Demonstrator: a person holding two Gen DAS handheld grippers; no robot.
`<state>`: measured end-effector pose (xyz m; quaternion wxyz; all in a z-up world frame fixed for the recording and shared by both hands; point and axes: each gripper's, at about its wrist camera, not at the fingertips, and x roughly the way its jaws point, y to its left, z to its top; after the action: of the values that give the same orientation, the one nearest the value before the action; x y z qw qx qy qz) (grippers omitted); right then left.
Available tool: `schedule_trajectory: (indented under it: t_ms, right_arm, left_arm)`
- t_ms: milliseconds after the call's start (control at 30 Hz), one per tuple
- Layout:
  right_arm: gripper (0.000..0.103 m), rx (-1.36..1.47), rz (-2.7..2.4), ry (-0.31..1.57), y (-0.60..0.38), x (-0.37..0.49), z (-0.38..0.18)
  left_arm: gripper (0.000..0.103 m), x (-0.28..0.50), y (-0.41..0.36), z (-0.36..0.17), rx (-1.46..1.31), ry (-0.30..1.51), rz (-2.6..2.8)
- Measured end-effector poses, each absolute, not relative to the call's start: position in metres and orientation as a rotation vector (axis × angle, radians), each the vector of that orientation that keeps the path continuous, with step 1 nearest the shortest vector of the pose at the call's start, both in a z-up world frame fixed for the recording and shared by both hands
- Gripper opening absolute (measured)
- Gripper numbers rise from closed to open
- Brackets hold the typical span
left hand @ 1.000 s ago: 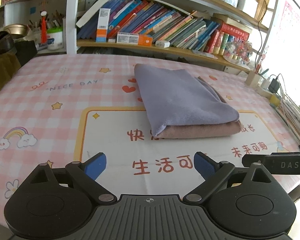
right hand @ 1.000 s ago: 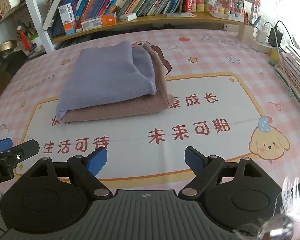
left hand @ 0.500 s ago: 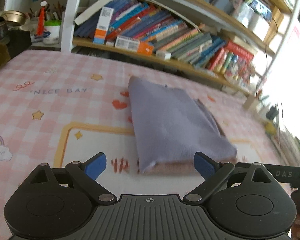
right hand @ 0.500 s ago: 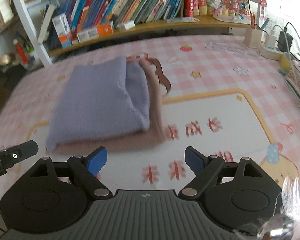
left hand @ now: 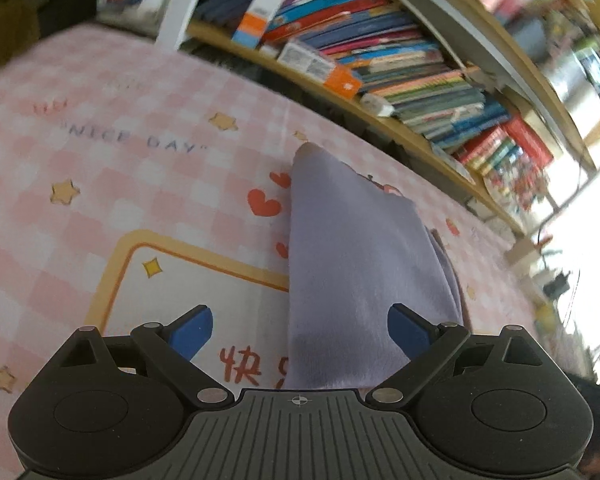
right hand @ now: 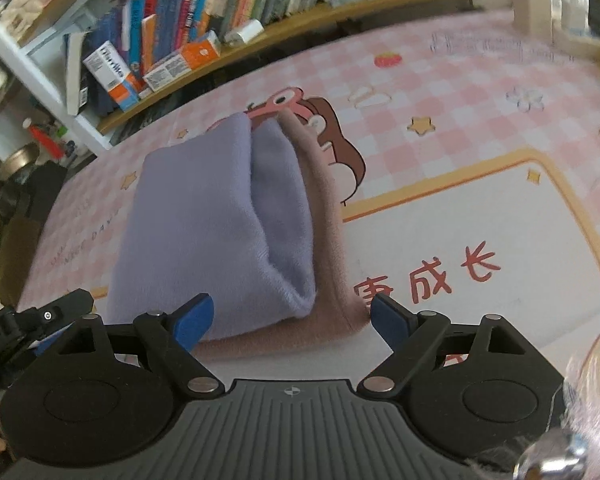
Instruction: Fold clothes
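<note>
Two tongs, left (left hand: 299, 330) and right (right hand: 291, 318), both gaping and empty over the folded lilac fleece cloth (right hand: 204, 228) stacked on a tan fleece cloth (right hand: 332, 240) on the pink-checked worktop (right hand: 460, 92) — a shallow pinch could grab only the lilac layer and undo the stack.

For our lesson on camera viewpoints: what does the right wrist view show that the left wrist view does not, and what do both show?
Only the right wrist view shows the pink cloth under the purple one, and the left gripper's fingers at its left edge. Only the left wrist view shows the red hearts printed on the tablecloth. Both show the folded purple cloth, the bookshelf and open blue fingers.
</note>
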<state>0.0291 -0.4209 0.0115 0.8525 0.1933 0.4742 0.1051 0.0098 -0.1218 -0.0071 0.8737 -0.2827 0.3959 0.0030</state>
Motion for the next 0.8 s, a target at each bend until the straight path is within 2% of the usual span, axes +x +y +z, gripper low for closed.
schedule_trajectory:
  t_ms: [433, 533, 567, 733, 800]
  right_arm:
    - [0.082, 0.580, 0.307, 1.092, -0.437, 0.068, -0.007]
    - [0.078, 0.584, 0.331, 1.094, -0.439, 0.075, -0.010]
    - [0.073, 0.584, 0.339, 1.094, -0.439, 0.077, -0.010]
    - [0.068, 0.576, 0.379, 1.092, -0.440, 0.087, -0.013]
    - [0.064, 0.557, 0.396, 1.092, -0.439, 0.090, -0.014]
  left_arm:
    - [0.094, 0.039, -0.120, -0.025, -0.664, 0.877, 0.011]
    - [0.094, 0.045, -0.122, -0.029, -0.680, 0.889, 0.000]
    - [0.092, 0.046, -0.123, -0.030, -0.684, 0.892, -0.002]
    - [0.082, 0.055, -0.127, -0.033, -0.720, 0.898, -0.025]
    - [0.063, 0.058, -0.129, -0.036, -0.760, 0.905, -0.051]
